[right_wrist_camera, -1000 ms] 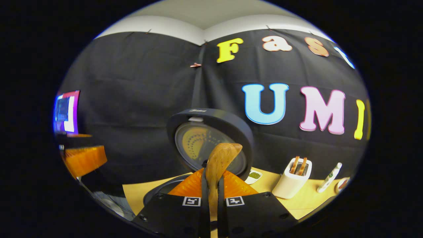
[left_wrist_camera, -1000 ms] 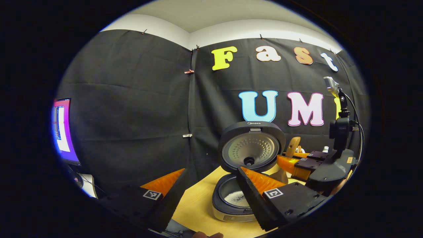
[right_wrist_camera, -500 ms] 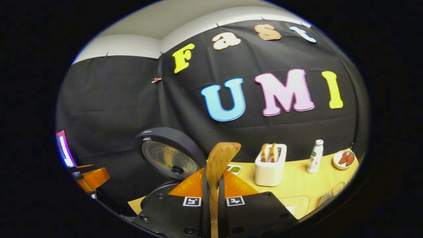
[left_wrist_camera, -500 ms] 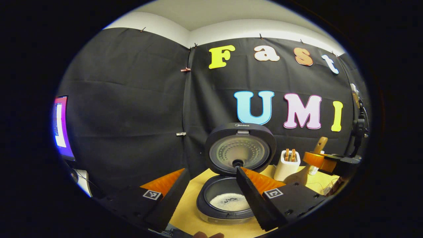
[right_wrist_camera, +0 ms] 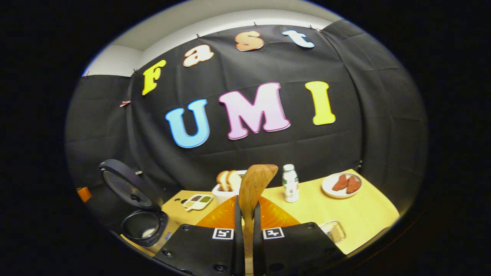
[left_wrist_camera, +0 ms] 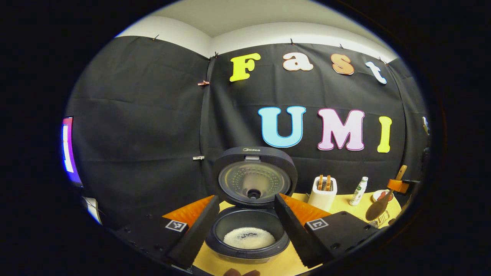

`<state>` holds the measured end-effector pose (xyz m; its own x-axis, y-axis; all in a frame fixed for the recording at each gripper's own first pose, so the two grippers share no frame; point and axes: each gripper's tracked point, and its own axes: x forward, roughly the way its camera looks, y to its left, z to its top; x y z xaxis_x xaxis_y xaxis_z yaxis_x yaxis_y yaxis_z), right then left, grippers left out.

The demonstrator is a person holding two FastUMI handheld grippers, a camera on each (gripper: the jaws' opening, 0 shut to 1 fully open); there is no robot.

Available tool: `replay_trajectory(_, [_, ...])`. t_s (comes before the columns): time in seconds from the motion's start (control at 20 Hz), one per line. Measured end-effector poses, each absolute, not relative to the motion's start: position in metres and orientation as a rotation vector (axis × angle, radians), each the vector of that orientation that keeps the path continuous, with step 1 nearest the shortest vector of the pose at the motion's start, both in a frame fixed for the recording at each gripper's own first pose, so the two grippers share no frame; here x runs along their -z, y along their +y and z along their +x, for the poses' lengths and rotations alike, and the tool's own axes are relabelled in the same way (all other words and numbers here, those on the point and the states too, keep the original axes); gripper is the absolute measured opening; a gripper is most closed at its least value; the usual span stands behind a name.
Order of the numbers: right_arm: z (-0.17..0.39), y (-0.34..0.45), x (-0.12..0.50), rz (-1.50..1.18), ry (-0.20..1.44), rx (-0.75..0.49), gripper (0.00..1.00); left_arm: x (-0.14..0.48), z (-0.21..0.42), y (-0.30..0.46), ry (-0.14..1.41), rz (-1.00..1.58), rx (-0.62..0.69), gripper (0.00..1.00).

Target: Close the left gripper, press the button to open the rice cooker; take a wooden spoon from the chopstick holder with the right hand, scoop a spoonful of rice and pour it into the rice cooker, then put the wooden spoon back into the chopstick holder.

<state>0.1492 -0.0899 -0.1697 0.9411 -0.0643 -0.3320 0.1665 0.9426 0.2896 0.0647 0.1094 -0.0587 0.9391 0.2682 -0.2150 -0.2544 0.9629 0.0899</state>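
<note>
The rice cooker [left_wrist_camera: 247, 245] stands open on the yellow table, lid [left_wrist_camera: 255, 176] upright and white rice [left_wrist_camera: 249, 237] in its pot. My left gripper [left_wrist_camera: 246, 199] is open just in front of it, a finger on each side of the pot, touching nothing. My right gripper [right_wrist_camera: 246, 203] is shut on the wooden spoon [right_wrist_camera: 257, 184], whose bowl points up. From the left gripper view that gripper [left_wrist_camera: 399, 186] and the spoon [left_wrist_camera: 376, 209] are at the far right, above a clear holder [left_wrist_camera: 379, 219]. The cooker [right_wrist_camera: 144, 226] lies far left in the right gripper view, the clear holder [right_wrist_camera: 333, 231] low right.
A white toaster [right_wrist_camera: 226, 188] with bread slices, a small bottle [right_wrist_camera: 290, 184] and a plate [right_wrist_camera: 339, 184] of red food stand along the back of the table. A small sauce dish [right_wrist_camera: 197, 201] lies near the toaster. A lit monitor [left_wrist_camera: 68, 149] is off to the left.
My right gripper has swung right with the spoon, away from the cooker toward the table's right side. My left gripper has shifted so that the cooker is now centred between its fingers.
</note>
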Motion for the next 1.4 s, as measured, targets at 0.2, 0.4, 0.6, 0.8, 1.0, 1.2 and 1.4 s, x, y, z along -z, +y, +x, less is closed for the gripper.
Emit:
replay_trajectory(0.2, [0.137, -0.147, 0.196, 0.277, 0.35, 0.21, 0.12, 0.061, 0.07, 0.093, 0.232, 0.06, -0.281, 0.97])
replay_trajectory(0.4, [0.129, -0.18, 0.218, 0.233, 0.374, 0.252, 0.13, 0.061, 0.069, 0.077, 0.23, 0.068, -0.292, 0.97])
replay_trajectory(0.6, [0.126, -0.193, 0.241, 0.23, 0.411, 0.268, 0.13, 0.062, 0.068, 0.064, 0.236, 0.071, -0.294, 0.97])
replay_trajectory(0.8, [0.119, -0.189, 0.266, 0.214, 0.474, 0.253, 0.13, 0.061, 0.063, 0.063, 0.247, 0.074, -0.304, 0.98])
replay_trajectory(1.0, [0.107, -0.176, 0.274, 0.203, 0.523, 0.223, 0.14, 0.06, 0.061, 0.065, 0.246, 0.079, -0.312, 0.97])
replay_trajectory(1.2, [0.101, -0.177, 0.265, 0.184, 0.515, 0.238, 0.41, 0.057, 0.058, 0.065, 0.239, 0.069, -0.301, 0.97])
replay_trajectory(1.4, [0.097, -0.188, 0.242, 0.144, 0.476, 0.283, 0.41, 0.049, 0.061, 0.069, 0.22, 0.071, -0.293, 0.97])
